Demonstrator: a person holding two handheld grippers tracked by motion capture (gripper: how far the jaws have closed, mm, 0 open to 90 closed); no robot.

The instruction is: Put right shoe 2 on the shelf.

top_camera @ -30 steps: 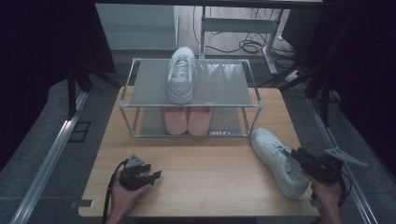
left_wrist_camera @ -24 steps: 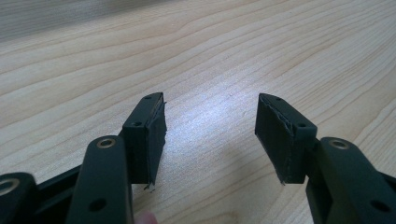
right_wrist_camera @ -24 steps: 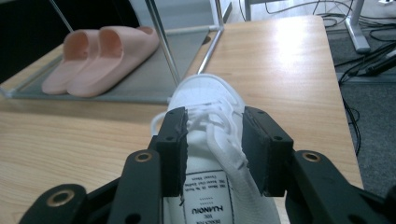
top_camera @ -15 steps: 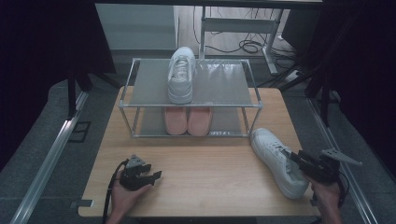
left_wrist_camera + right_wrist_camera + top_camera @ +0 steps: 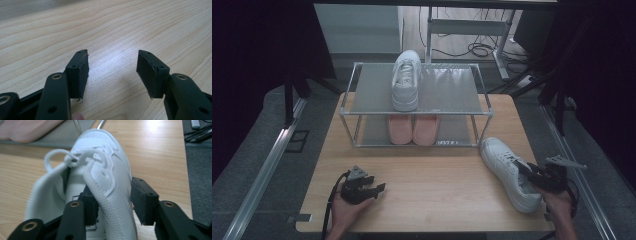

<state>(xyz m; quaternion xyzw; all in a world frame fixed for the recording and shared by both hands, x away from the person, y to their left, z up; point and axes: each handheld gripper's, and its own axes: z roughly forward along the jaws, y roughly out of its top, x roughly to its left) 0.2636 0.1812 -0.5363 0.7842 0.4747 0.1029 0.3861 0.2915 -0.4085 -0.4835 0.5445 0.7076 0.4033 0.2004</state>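
Observation:
A white laced sneaker (image 5: 507,170) lies on the wooden table (image 5: 437,170) at the right, toe toward the rack. My right gripper (image 5: 526,172) comes at its heel end. In the right gripper view one jaw is inside the sneaker (image 5: 100,150) and the other outside, so the side wall of its opening runs between them. The right gripper (image 5: 112,192) has just been closing a little, and I see no firm pinch. My left gripper (image 5: 379,189) rests open near the table's front left, with bare wood between its jaws (image 5: 112,65).
A two-level metal rack (image 5: 417,112) stands at the back of the table. A second white sneaker (image 5: 406,80) sits on its top shelf and a pair of pink shoes (image 5: 413,129) on the lower one. Cables lie on the floor behind.
The right gripper has sunk and edged left onto the sneaker's heel opening. The left gripper and the sneaker have stayed put.

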